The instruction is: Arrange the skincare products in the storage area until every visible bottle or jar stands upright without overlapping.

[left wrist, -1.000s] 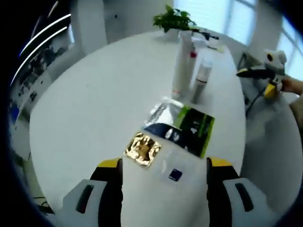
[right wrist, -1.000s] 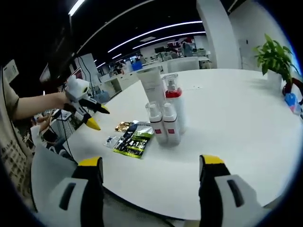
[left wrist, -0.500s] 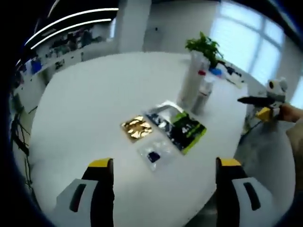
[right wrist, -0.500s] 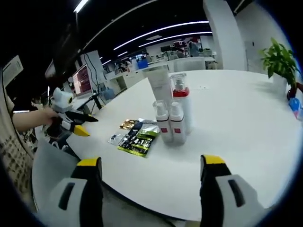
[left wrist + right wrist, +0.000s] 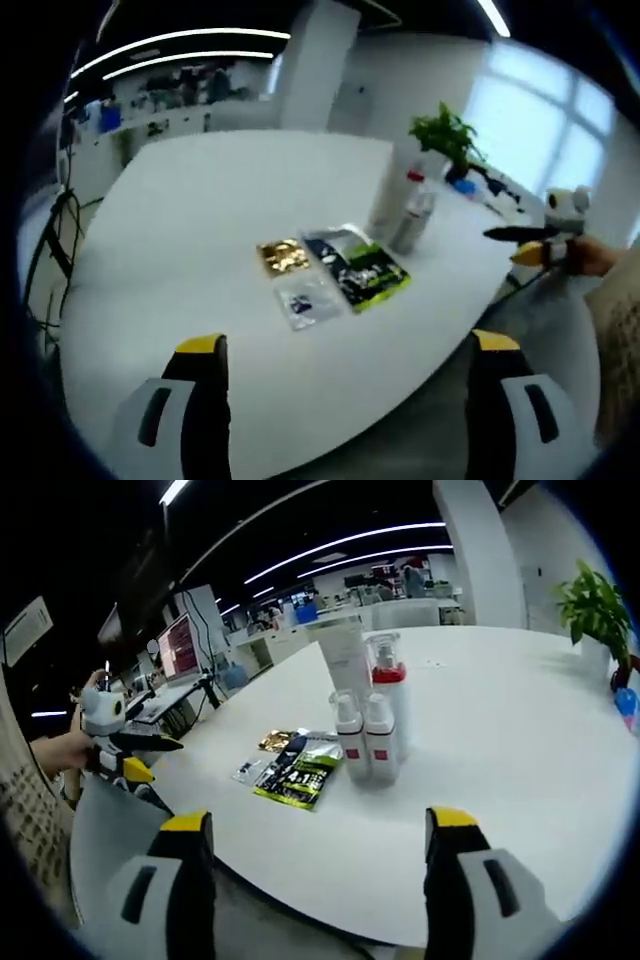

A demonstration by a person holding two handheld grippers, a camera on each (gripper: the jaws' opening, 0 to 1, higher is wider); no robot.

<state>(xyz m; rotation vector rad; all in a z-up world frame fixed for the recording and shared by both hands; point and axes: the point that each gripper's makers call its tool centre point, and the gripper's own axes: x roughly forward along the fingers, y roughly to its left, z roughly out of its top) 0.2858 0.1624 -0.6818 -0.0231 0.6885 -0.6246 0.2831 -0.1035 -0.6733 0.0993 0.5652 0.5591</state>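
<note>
Bottles [image 5: 366, 718] stand upright in a tight cluster mid-table [image 5: 520, 740], sachets [image 5: 295, 770] flat beside them toward the near edge; both grippers, left [image 5: 345, 395] and right [image 5: 312, 870], hover released and empty, so reaching in could topple the cluster.

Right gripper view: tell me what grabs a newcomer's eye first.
A tight cluster of upright white bottles stands mid-table, one with a red collar. Beside it, toward the table edge, flat sachets lie fanned out, a green-and-black one nearest. Off the edge, the left claw hangs in a hand.
</note>
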